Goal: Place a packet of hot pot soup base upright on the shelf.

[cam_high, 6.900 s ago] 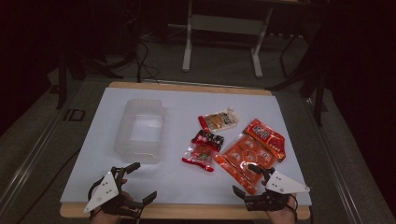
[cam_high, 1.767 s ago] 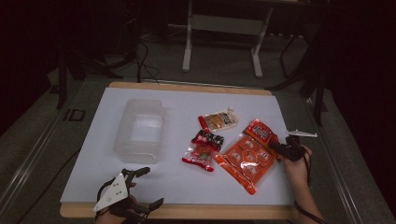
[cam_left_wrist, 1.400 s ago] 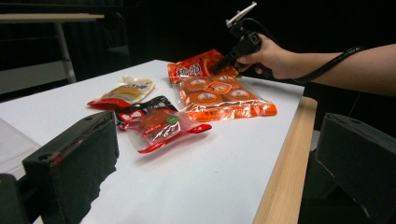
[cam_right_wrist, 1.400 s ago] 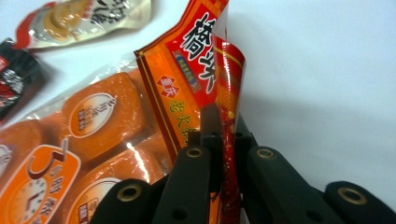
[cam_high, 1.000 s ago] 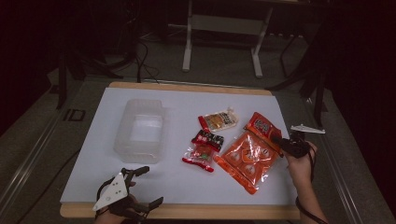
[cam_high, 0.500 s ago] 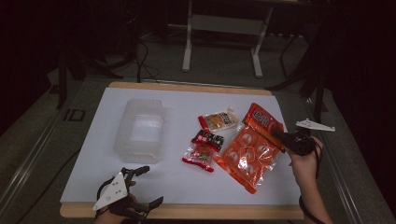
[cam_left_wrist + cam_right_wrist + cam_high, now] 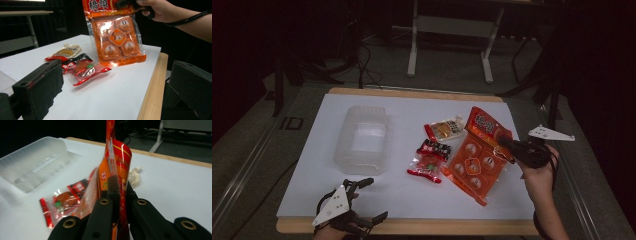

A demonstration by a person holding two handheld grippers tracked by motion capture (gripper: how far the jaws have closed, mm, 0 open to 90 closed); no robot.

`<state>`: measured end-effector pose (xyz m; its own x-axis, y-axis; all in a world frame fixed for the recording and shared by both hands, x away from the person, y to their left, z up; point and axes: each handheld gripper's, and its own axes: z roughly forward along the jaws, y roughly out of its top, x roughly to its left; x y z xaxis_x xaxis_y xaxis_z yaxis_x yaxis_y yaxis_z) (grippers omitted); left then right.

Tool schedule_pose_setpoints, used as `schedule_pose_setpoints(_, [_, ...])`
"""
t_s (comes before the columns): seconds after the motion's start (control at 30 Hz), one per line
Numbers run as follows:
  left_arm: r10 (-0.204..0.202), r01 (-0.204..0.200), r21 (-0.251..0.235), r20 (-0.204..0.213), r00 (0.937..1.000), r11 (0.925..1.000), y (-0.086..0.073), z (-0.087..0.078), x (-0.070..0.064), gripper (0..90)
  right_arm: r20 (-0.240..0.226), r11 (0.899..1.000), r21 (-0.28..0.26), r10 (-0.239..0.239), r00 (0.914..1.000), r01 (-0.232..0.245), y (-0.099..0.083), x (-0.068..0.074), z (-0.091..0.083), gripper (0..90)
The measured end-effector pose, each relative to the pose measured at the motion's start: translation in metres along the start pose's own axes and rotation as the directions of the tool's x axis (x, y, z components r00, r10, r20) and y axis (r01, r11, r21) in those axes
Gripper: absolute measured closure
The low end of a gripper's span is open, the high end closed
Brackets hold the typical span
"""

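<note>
One big orange snack pack (image 7: 476,159) is coming up off the white table (image 7: 412,200), top edge pinched tight in the right gripper (image 7: 507,146), bottom end just clear of the surface. Looks like the lift step of a pick, and I'd guess the clear plastic bin (image 7: 362,140) at left is the target, so the next move calls for a carry over the small red packet (image 7: 426,167) and the pale pouch (image 7: 444,130). Left gripper (image 7: 364,200) waits at the near edge, jaws spread wide
</note>
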<state>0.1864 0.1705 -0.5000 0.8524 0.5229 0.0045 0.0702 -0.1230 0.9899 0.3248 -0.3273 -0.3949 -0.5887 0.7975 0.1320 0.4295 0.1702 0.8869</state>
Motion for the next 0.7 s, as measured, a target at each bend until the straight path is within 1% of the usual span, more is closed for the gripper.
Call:
schedule_pose_setpoints(0.1, [-0.005, 0.005, 0.006, 0.001, 1.0, 1.0, 0.0, 0.0, 0.0, 0.0, -0.033, 1.0, -0.014, -0.024, 0.9992, 0.024, 0.004, 0.009, -0.004, 90.0])
schedule_pose_setpoints(0.2, [-0.017, 0.017, 0.01, 0.0, 0.9998, 0.9998, 0.001, -0.001, 0.001, 0.0, -0.073, 0.998, -0.031, -0.052, 0.996, 0.05, 0.01, 0.02, -0.009, 90.0])
schedule_pose_setpoints(0.23, [-0.02, 0.02, 0.013, 0.001, 0.9998, 0.9997, 0.001, -0.001, 0.001, 0.0, -0.083, 0.997, -0.034, -0.066, 0.9944, 0.063, 0.012, 0.024, -0.01, 90.0])
schedule_pose_setpoints(0.3, [-0.024, 0.024, 0.002, 0.004, 0.9997, 0.9997, 0.002, -0.002, 0.001, 0.0, -0.104, 0.995, -0.044, -0.092, 0.9904, 0.088, 0.015, 0.032, -0.014, 90.0])
schedule_pose_setpoints(0.33, [-0.02, 0.02, -0.002, 0.001, 0.9998, 0.9998, 0.002, -0.003, 0.001, 0.0, -0.105, 0.994, -0.052, -0.105, 0.9889, 0.1, 0.017, 0.036, -0.016, 90.0])
schedule_pose_setpoints(0.37, [-0.019, 0.019, -0.002, -0.001, 0.9998, 0.9998, 0.003, -0.003, 0.001, 0.0, -0.12, 0.992, -0.055, -0.116, 0.9859, 0.11, 0.02, 0.039, -0.018, 90.0])
schedule_pose_setpoints(0.4, [-0.02, 0.02, -0.002, -0.002, 0.9998, 0.9998, 0.003, -0.003, 0.001, 0.0, -0.121, 0.991, -0.064, -0.127, 0.9846, 0.12, 0.021, 0.043, -0.021, 90.0])
schedule_pose_setpoints(0.43, [-0.024, 0.024, -0.002, -0.004, 0.9997, 0.9997, 0.003, -0.003, 0.001, 0.0, -0.133, 0.989, -0.072, -0.138, 0.9815, 0.129, 0.023, 0.045, -0.023, 90.0])
schedule_pose_setpoints(0.5, [-0.025, 0.026, 0.004, -0.006, 0.9997, 0.9997, 0.003, -0.003, 0.001, 0.0, -0.134, 0.985, -0.085, -0.16, 0.9779, 0.149, 0.028, 0.05, -0.028, 90.0])
schedule_pose_setpoints(0.53, [-0.036, 0.036, 0.003, -0.005, 0.9993, 0.9994, 0.003, -0.003, 0.002, 0.0, -0.137, 0.983, -0.089, -0.171, 0.9758, 0.159, 0.03, 0.052, -0.03, 90.0])
schedule_pose_setpoints(0.57, [-0.043, 0.043, 0.005, -0.004, 0.9991, 0.9991, 0.003, -0.003, 0.002, 0.0, -0.131, 0.982, -0.095, -0.177, 0.9754, 0.165, 0.032, 0.054, -0.032, 90.0])
schedule_pose_setpoints(0.6, [-0.046, 0.046, 0.008, -0.006, 0.9989, 0.9989, 0.003, -0.003, 0.002, 0.0, -0.139, 0.98, -0.098, -0.184, 0.973, 0.172, 0.035, 0.054, -0.035, 90.0])
schedule_pose_setpoints(0.63, [-0.05, 0.05, 0.008, -0.007, 0.9987, 0.9987, 0.004, -0.003, 0.002, 0.0, -0.128, 0.978, -0.105, -0.194, 0.9727, 0.181, 0.038, 0.055, -0.037, 90.0])
schedule_pose_setpoints(0.67, [-0.053, 0.053, 0.007, -0.007, 0.9986, 0.9986, 0.004, -0.003, 0.003, 0.0, -0.131, 0.977, -0.11, -0.196, 0.9718, 0.182, 0.04, 0.055, -0.04, 90.0])
schedule_pose_setpoints(0.7, [-0.055, 0.055, 0.008, -0.008, 0.9985, 0.9985, 0.005, -0.003, 0.003, 0.0, -0.123, 0.976, -0.116, -0.2, 0.9721, 0.186, 0.043, 0.055, -0.042, 90.0])
